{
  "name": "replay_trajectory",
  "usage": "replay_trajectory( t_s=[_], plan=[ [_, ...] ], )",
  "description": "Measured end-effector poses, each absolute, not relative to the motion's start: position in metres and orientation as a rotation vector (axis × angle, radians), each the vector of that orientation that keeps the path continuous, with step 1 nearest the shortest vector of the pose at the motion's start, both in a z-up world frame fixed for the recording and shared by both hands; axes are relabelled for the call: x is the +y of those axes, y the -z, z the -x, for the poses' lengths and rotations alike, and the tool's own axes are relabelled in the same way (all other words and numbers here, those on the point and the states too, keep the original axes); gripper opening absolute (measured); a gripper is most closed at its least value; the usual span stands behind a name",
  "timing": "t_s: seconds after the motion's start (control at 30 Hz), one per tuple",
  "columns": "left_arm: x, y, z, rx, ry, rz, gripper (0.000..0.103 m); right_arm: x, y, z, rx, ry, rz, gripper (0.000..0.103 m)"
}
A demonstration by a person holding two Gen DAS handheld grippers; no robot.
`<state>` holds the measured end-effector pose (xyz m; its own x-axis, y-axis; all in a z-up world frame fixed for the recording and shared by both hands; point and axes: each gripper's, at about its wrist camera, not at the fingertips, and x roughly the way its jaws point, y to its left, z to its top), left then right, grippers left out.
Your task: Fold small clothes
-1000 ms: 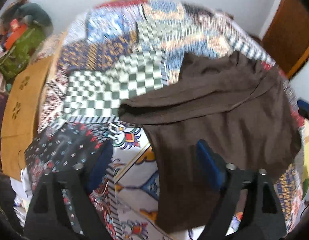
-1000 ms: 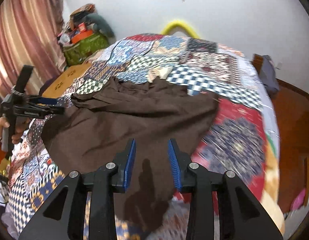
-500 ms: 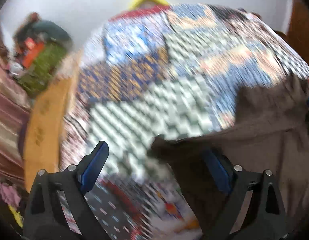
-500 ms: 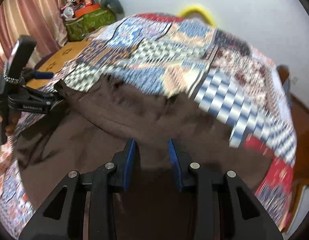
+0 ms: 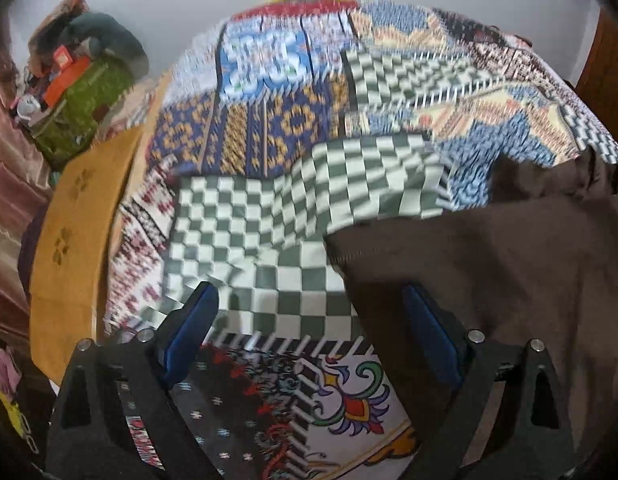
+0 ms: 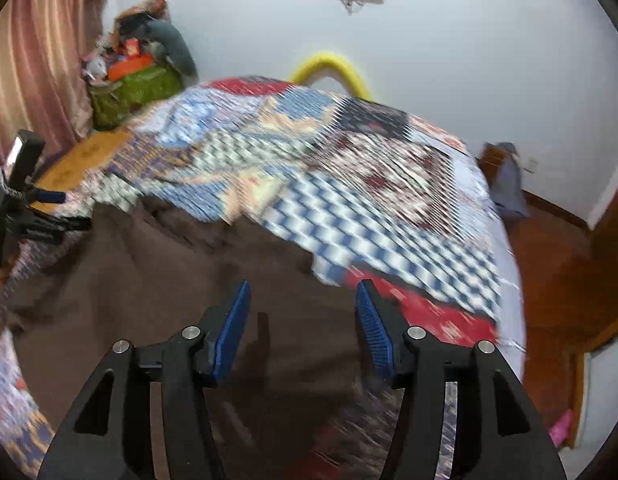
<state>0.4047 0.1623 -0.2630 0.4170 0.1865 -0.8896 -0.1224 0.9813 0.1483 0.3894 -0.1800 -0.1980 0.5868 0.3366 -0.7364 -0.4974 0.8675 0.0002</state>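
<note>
Both grippers stood open over a patchwork bedspread (image 5: 269,216). Seen from its own wrist camera, the left gripper (image 5: 309,320) spread its blue-padded fingers wide at the bottom of the frame, holding nothing, its right finger over the hemmed corner of a brown garment (image 5: 509,280) that filled the lower right. In the right wrist view, the right gripper (image 6: 303,320) hovered with fingers parted above the same brown garment (image 6: 169,280), which lay across the lower left and centre. At the far left edge, the left gripper (image 6: 69,210) appeared beside the cloth's corner.
</note>
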Motion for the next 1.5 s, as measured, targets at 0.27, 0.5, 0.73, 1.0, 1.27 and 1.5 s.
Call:
replay_trajectory(
  t_s=[0.27,0.5,0.73,1.0,1.27,1.5],
  plan=[
    [0.158,0.268,-0.421,1.116,-0.119,0.085,0.020,-0.208,0.228,-0.417,0.903,-0.456,0.109,0.037],
    [0.142,0.249,-0.403,1.024,-0.146,-0.035,0.004,-0.200,0.221,-0.409,0.827,-0.470,0.079,0.008],
    [0.159,0.202,-0.379,0.852,-0.171,0.004,0.004,-0.210,0.184,-0.395,0.709,-0.478,0.087,0.008],
    [0.159,0.223,-0.424,0.958,-0.193,-0.029,0.004,-0.192,0.192,-0.426,0.755,-0.444,0.117,0.008],
    [0.146,0.261,-0.425,1.101,-0.201,-0.089,0.010,-0.187,0.217,-0.434,0.844,-0.416,0.155,0.016],
    [0.128,0.230,-0.381,1.011,-0.164,-0.185,0.064,-0.204,0.196,-0.390,0.810,-0.447,0.164,0.046]
  ],
)
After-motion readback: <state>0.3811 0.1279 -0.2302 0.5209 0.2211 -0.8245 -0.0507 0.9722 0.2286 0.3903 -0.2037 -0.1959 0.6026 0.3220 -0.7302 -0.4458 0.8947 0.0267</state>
